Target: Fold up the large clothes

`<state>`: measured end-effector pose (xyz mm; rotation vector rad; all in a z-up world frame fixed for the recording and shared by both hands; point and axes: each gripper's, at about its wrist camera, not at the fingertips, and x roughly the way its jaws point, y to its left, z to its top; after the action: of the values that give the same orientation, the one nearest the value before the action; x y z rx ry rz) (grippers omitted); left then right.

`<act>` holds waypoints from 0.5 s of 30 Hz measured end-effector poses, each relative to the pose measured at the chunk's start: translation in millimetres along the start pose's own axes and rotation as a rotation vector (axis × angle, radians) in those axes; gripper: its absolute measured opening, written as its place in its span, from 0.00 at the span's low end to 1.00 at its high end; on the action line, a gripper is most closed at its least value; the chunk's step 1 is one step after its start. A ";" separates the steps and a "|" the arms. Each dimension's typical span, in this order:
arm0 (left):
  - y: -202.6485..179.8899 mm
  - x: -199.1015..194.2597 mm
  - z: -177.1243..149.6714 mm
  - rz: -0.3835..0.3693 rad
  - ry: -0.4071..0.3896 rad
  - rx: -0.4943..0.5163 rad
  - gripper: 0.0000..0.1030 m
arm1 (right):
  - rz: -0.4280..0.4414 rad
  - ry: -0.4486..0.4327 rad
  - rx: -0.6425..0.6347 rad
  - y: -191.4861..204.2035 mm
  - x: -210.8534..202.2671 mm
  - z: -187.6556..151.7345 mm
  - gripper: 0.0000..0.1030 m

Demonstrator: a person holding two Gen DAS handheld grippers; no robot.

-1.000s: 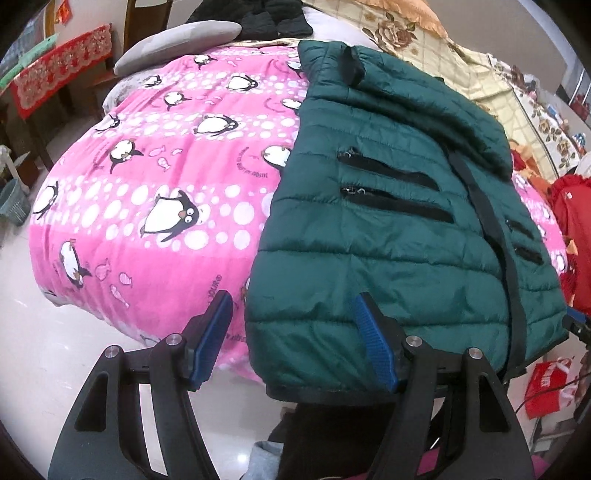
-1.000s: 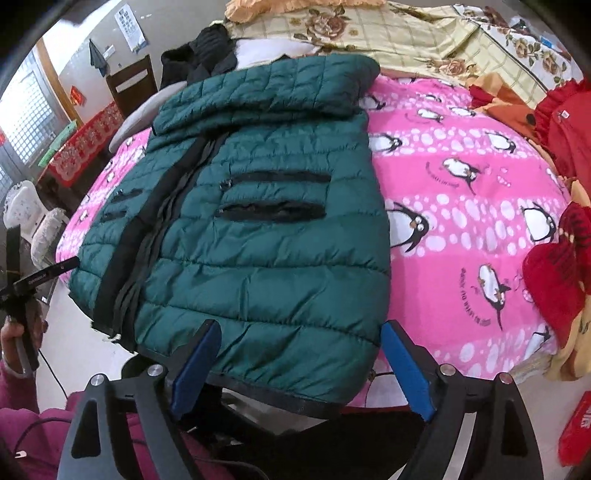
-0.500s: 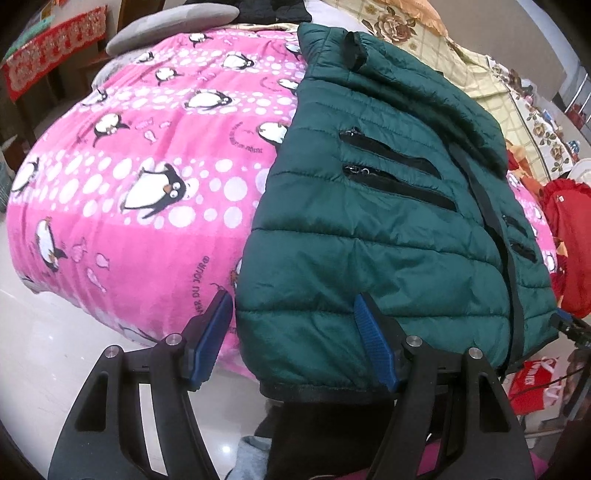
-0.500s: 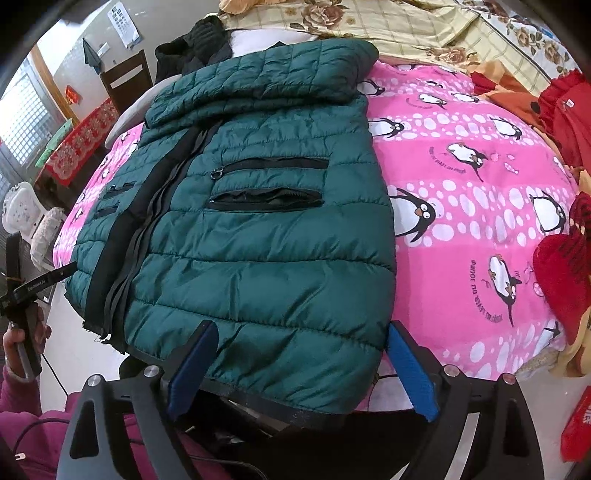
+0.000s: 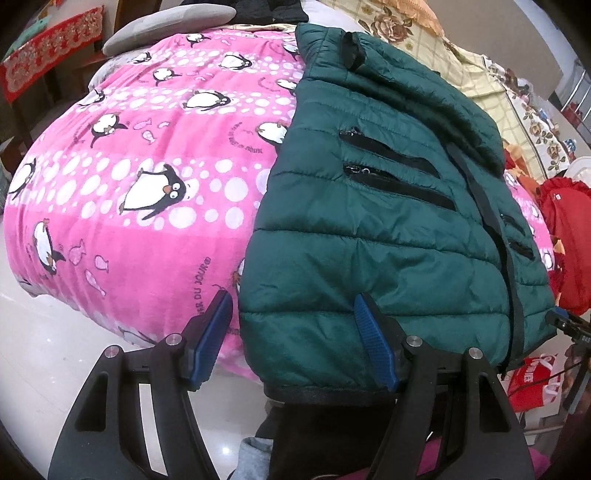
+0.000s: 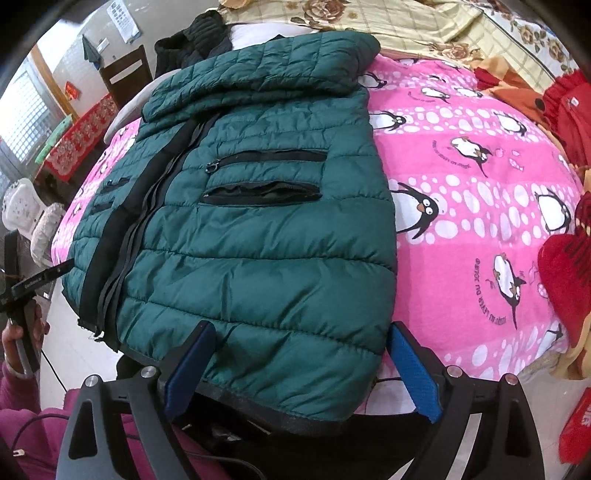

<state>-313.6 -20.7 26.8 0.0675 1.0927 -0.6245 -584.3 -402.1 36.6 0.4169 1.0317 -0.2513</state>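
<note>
A dark green quilted puffer jacket (image 5: 388,229) lies front up on a pink penguin-print blanket (image 5: 155,184), its hem hanging over the near bed edge. It fills the middle of the right wrist view (image 6: 258,236), with its black zipper strip running down the left. My left gripper (image 5: 295,328) is open, its blue pads either side of the jacket's left hem corner. My right gripper (image 6: 299,365) is open, its pads straddling the right hem corner. Neither holds the fabric.
The blanket (image 6: 480,206) covers a bed. Red clothes (image 6: 565,273) lie at the right edge. A floral quilt (image 6: 424,22) and black garments (image 6: 199,33) lie at the back. A grey cushion (image 5: 170,22), red-cloth table (image 5: 44,74) and pale floor (image 5: 44,350) are left.
Both grippers have moved closer to the jacket's hem, so the jacket looks larger. Both stay open. The jacket has not moved.
</note>
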 end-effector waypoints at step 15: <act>6.0 13.2 -1.0 -0.063 0.025 -0.024 0.70 | 0.048 0.028 0.003 0.1 12.4 1.0 0.90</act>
<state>-307.3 -21.2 13.6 0.0204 1.1296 -0.6680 -577.3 -402.6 26.3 0.4487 1.0476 -0.2049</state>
